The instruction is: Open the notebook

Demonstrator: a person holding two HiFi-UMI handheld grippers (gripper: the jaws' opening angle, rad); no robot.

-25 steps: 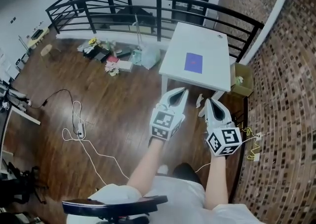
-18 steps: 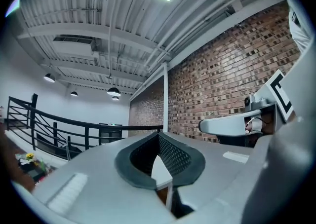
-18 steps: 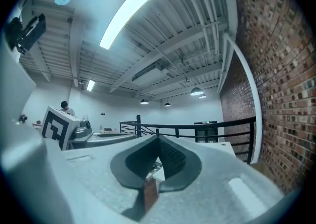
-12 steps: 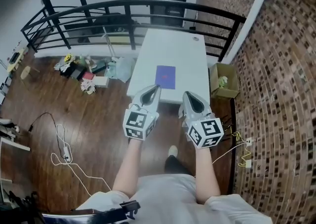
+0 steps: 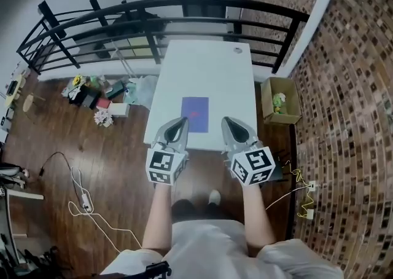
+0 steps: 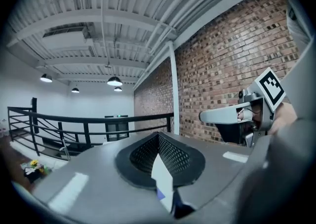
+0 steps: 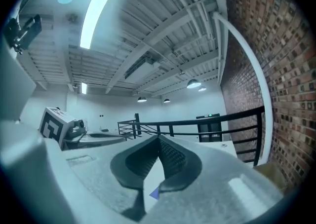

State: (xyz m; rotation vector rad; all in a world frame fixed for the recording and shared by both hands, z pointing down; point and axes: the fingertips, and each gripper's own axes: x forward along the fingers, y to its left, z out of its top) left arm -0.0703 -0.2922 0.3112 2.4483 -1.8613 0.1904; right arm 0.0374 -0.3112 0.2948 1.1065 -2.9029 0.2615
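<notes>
Clearly nothing is held yet: the left tool [image 5: 177, 129] has its jaws pressed together at the tips with nothing between them, and the right tool [image 5: 232, 127] looks the same in its own view. The purple notebook [image 5: 195, 113] lies closed and flat on the white desk [image 5: 209, 62], just ahead of both tools' tips and between them.

It looks thin and light, probably with a bendy cover, so it should lift with very little force. On the smooth desk top it is likely to slide under a sideways push. The cover sits flush, so the best hold is probably its free long edge, away from the spine; which side that is cannot be told. One tool could pin the book while the other, once spread, nips that edge.
</notes>
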